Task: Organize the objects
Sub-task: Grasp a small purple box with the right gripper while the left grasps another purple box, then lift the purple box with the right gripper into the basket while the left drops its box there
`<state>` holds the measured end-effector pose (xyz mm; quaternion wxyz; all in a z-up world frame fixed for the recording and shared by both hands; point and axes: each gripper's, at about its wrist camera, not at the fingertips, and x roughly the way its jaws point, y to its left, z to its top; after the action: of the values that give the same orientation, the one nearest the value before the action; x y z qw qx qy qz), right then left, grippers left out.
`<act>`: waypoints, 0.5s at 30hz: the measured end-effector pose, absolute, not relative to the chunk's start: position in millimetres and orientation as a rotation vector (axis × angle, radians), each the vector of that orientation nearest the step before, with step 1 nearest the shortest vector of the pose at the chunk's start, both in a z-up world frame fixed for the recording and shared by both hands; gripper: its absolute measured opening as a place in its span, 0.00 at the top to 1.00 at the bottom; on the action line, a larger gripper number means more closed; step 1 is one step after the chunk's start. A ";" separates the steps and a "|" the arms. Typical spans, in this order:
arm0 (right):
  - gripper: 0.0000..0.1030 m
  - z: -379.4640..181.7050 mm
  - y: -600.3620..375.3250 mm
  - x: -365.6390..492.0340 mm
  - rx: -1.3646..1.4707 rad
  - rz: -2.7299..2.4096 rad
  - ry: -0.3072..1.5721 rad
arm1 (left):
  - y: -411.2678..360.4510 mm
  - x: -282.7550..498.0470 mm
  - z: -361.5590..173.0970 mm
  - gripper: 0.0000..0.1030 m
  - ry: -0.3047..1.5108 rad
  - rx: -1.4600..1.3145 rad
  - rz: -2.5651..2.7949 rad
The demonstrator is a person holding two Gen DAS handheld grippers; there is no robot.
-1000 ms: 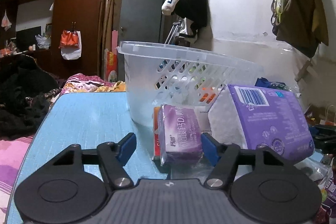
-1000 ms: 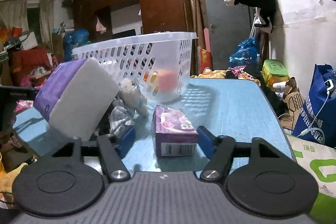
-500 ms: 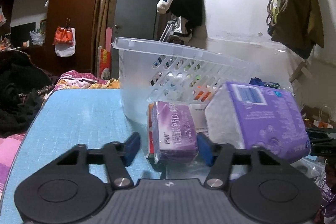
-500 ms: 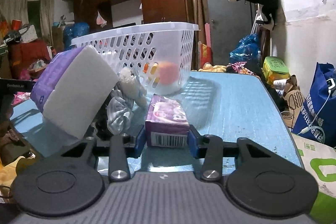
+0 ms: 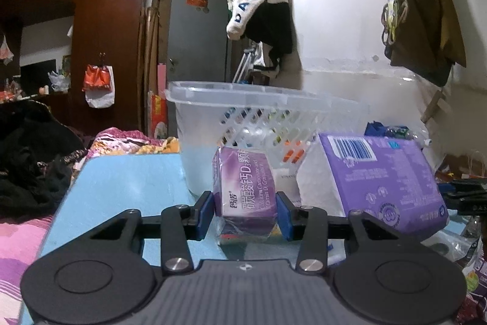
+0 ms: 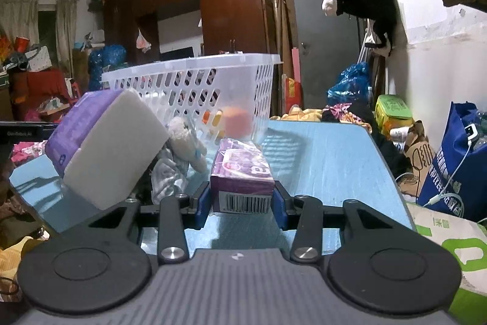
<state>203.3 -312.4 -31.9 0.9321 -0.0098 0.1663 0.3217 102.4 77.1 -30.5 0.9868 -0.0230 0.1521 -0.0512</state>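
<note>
1. Left wrist view: the left hand-held gripper (image 5: 246,214) is clamping an upright purple box (image 5: 244,190), both pads touching its sides, just in front of the basket (image 5: 261,99), likely for lifting in.
2. Right wrist view: the right hand-held gripper (image 6: 242,204) is squeezing a flat-lying purple carton (image 6: 242,177) on the blue surface (image 6: 328,160), near the basket (image 6: 194,72).

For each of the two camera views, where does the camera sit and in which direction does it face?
Left wrist: sits on the left gripper, facing along its fingers at a purple calcium box clamped between them, white basket behind.
Right wrist: sits on the right gripper, facing a purple barcoded box between its fingers.
Both show the basket, the purple tissue pack and the blue table.
</note>
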 end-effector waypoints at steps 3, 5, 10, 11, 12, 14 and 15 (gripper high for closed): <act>0.56 -29.5 -313.6 204.4 -0.015 0.657 0.331 | 81.5 99.2 -23.7 0.54 0.283 -0.049 -0.084; 0.56 -29.7 -313.6 203.6 -0.008 0.657 0.328 | 83.8 98.3 -19.4 0.54 0.271 -0.053 -0.075; 0.56 -29.9 -312.8 203.7 -0.002 0.660 0.322 | 86.5 94.6 -13.0 0.54 0.250 -0.054 -0.067; 0.56 -30.6 -312.2 202.7 -0.001 0.661 0.320 | 85.6 94.7 -12.2 0.54 0.247 -0.053 -0.067; 0.56 -30.5 -312.4 202.2 0.005 0.659 0.313 | 85.4 94.2 -11.2 0.54 0.244 -0.053 -0.067; 0.56 -28.3 -314.7 201.8 0.020 0.649 0.298 | 85.9 92.0 -8.9 0.54 0.233 -0.054 -0.067; 0.56 -26.6 -316.0 202.1 0.027 0.644 0.296 | 86.6 90.2 -8.1 0.54 0.228 -0.055 -0.068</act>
<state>202.1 -316.0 -26.6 0.9378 0.0134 0.1450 0.3151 90.2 86.6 -8.1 0.9926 -0.0274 0.1138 -0.0339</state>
